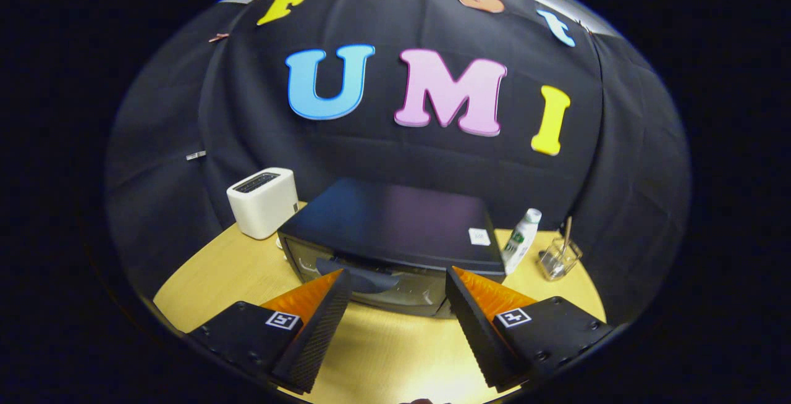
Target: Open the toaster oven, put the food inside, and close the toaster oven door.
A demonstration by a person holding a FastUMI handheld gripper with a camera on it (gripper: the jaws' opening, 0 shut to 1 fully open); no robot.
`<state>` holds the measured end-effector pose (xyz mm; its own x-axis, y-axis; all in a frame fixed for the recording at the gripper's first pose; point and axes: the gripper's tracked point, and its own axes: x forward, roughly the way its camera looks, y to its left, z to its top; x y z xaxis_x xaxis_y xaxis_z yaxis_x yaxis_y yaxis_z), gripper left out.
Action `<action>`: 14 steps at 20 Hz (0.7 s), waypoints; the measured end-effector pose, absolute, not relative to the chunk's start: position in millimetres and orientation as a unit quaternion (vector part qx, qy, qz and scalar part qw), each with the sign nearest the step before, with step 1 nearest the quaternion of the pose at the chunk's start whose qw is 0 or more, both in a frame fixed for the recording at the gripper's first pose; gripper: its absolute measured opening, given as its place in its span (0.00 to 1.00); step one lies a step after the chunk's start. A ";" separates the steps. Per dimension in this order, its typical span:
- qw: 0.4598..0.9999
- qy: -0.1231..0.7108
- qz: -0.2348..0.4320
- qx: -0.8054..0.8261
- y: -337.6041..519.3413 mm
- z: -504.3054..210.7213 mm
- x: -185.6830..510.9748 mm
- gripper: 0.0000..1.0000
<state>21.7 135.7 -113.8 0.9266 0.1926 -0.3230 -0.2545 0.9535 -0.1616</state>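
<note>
The toaster oven (395,237) stands on the light wooden table (216,274), just ahead of the gripper (395,277), with its front and door facing the camera and its long axis running side to side across the view. Its flat dark top is seen from slightly above, and the door is closed, with a dark curved handle (358,273) along its upper edge, reaching from the left fingertip toward the gap. The gripper's fingers are spread well apart with nothing between them, their tips level with the oven's upper front; whether they touch it cannot be told. Each finger carries a small square black-and-white marker. A small pale sticker (478,236) sits on the oven top near its right front corner, too small to read. To the oven's left, farther back, stands a white slot toaster (262,201), slots up. Just to the oven's right leans a white bottle (520,241) with green print that cannot be made out, its cap tilted up and to the right. Beyond it on the right is a clear glass container (558,259) holding a thin upright stick.
</note>
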 end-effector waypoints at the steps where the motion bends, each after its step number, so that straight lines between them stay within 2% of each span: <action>1: 0.979 0.131 0.113 -0.104 125.4 -98.2 17.2 0.99; 9: 0.993 0.001 0.044 -0.109 29.5 19.9 -18.3 0.98; 14: 0.998 -0.002 -0.018 -0.053 -19.4 46.3 -50.2 0.98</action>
<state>-50.2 -19.4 46.3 0.9994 -0.0355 0.0051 0.0358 0.9938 -0.1049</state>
